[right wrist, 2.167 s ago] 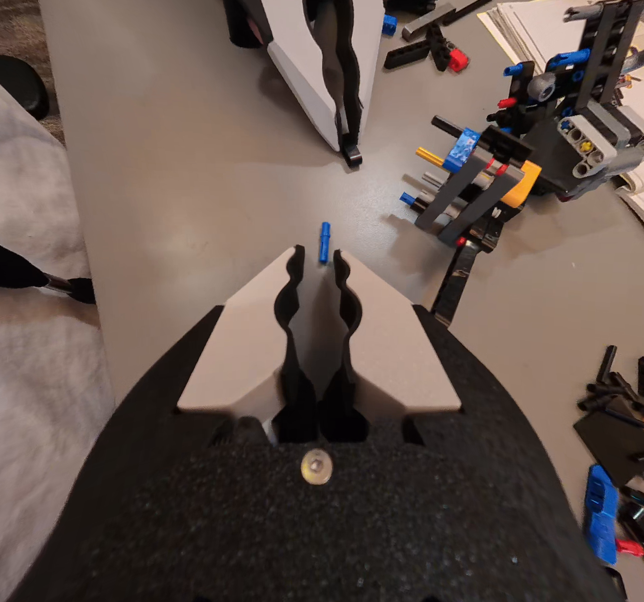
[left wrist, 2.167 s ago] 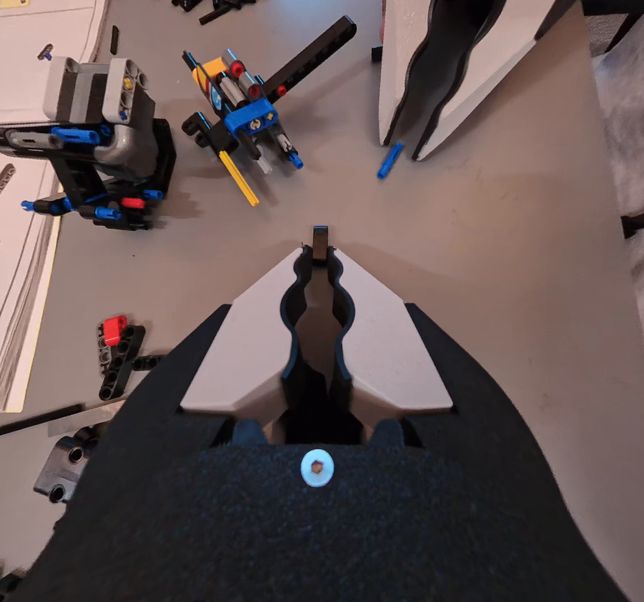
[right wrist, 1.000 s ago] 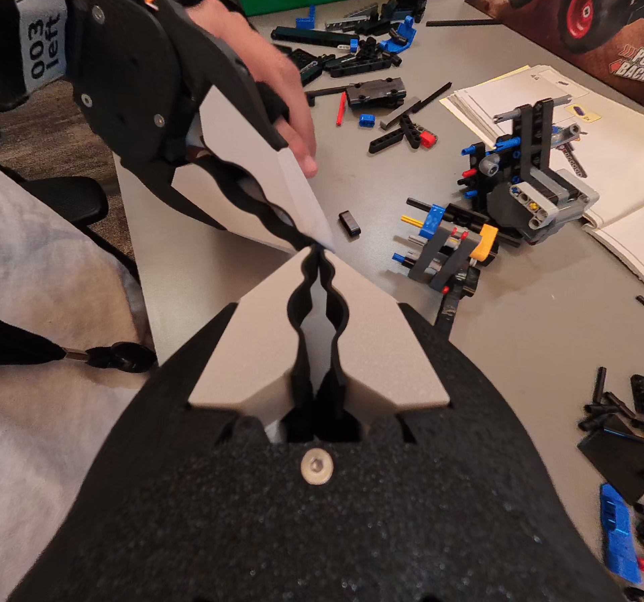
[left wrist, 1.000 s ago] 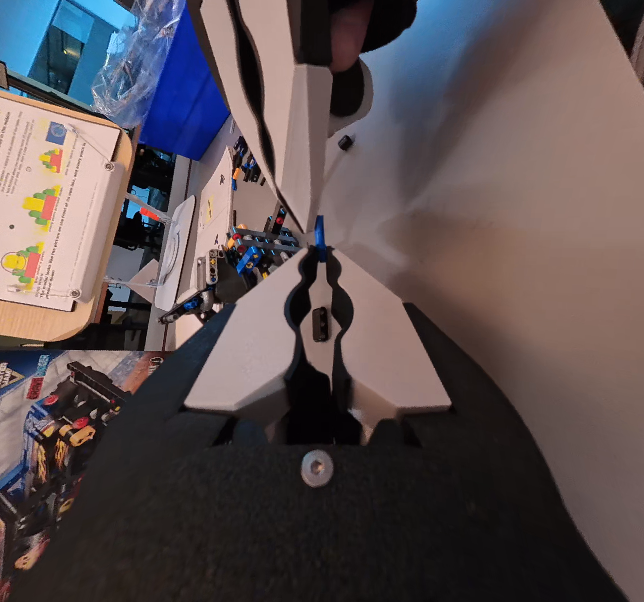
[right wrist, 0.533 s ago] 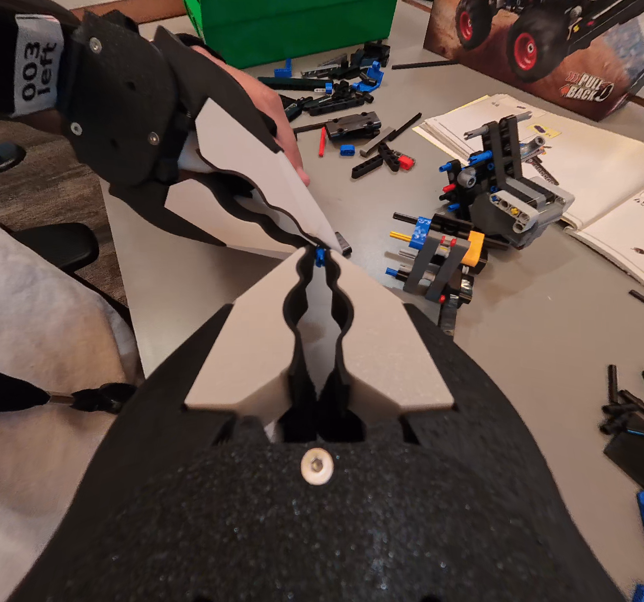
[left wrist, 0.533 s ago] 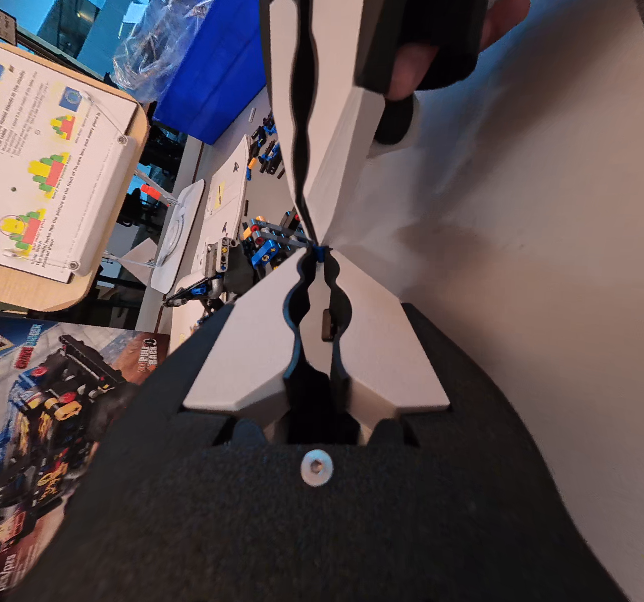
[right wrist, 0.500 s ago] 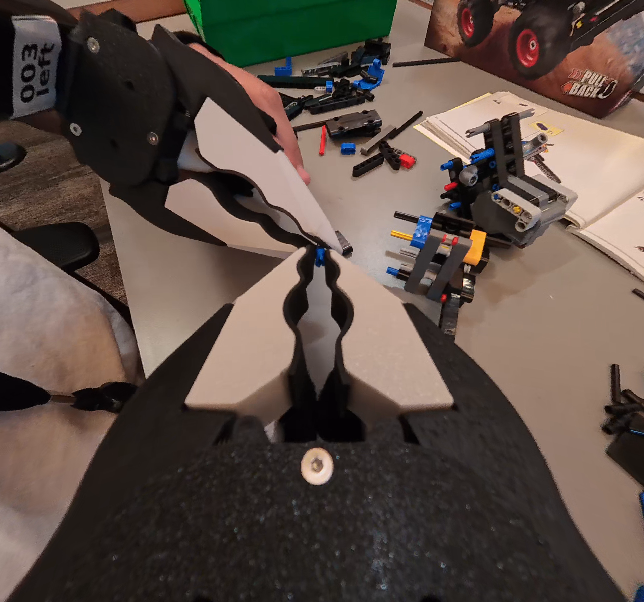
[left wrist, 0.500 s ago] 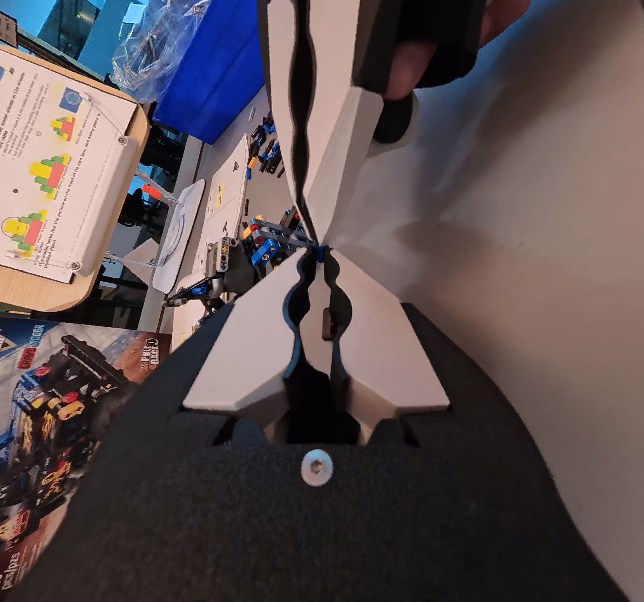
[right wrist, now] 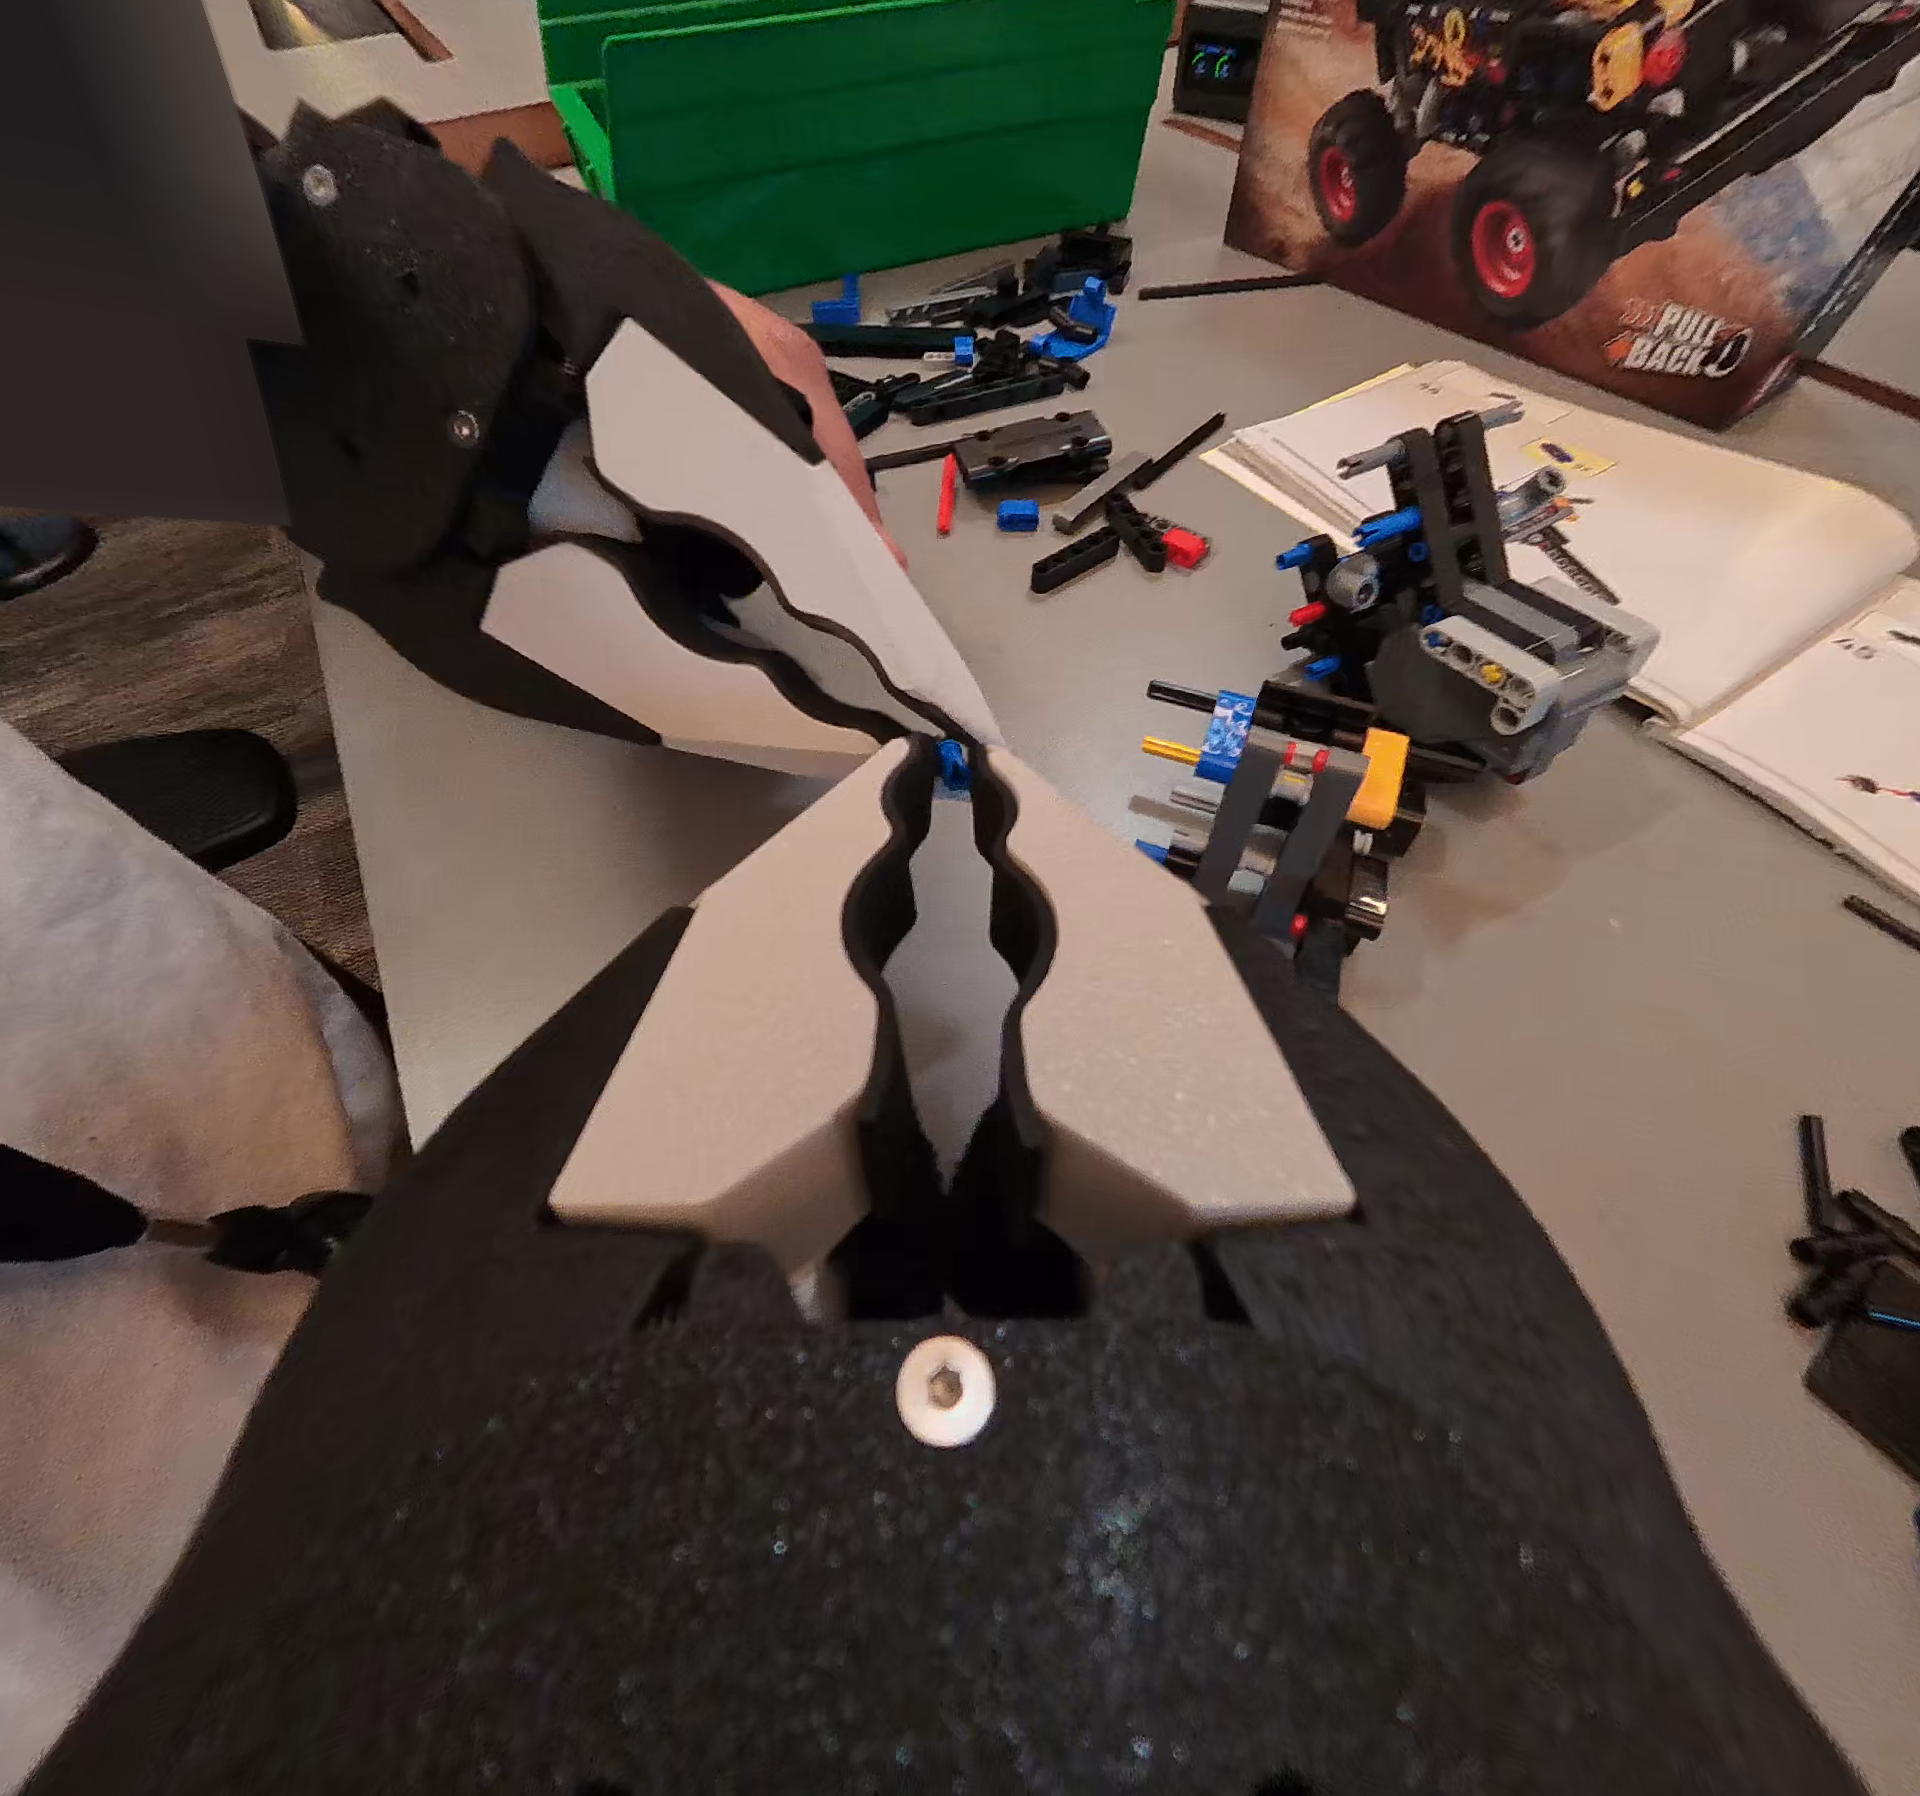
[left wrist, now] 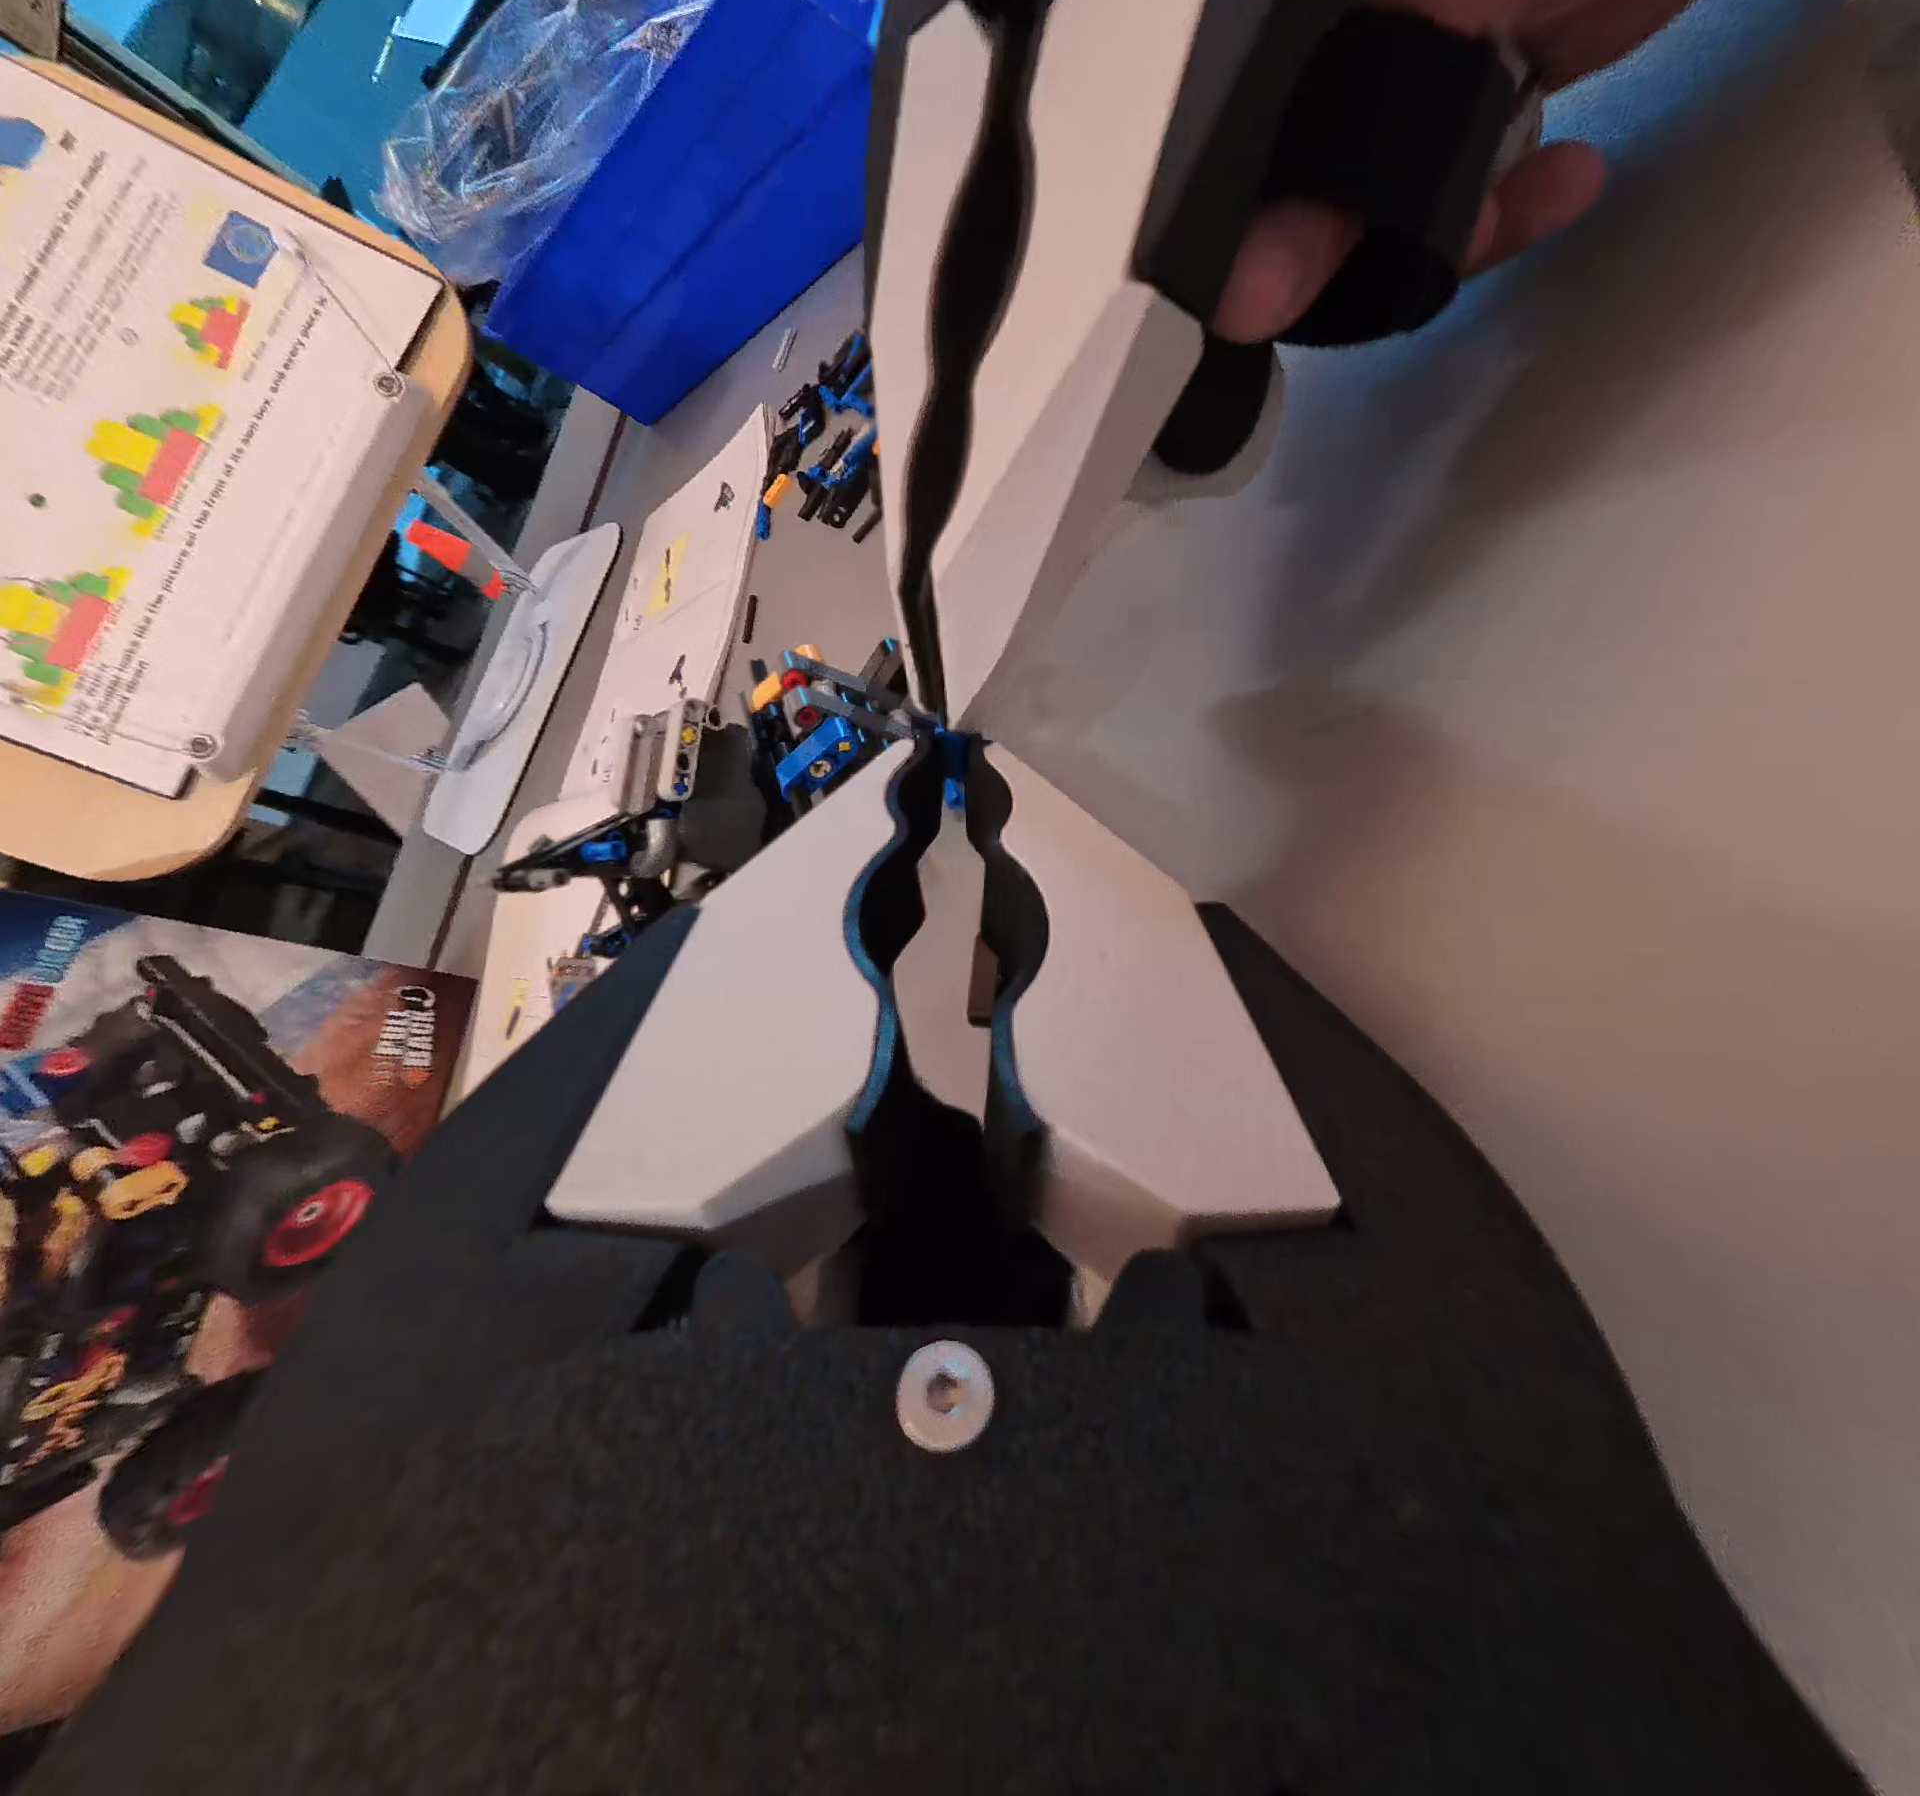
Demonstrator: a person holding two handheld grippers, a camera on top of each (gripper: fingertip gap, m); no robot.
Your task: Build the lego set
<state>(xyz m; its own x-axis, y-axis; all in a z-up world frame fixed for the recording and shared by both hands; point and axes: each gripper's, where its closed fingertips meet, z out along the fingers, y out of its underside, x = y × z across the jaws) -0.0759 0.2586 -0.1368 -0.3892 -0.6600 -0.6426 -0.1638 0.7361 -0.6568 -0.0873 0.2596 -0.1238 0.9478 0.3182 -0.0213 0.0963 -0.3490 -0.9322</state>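
Note:
A small blue pin is pinched in the air where my two grippers meet tip to tip; it also shows in the right wrist view. My left gripper is shut on one end of it. My right gripper is shut on the other end and reaches down from above in the left wrist view. A small black piece lies on the table, seen through the gap of the left fingers. A blue, grey and yellow sub-assembly and a larger grey and black assembly stand on the table to the right.
A green bin and the set's box stand at the back. Open instruction booklets lie at the right. Loose black, blue and red parts lie before the bin, more black parts at the right edge. Only a small space, under 4 cm, lies between the two pairs of fingers.
My right gripper picked the blue pin off the table and raised it. My left gripper let go of the black piece, tilted up, met the right gripper, and the pin now sits between both pairs of tips.

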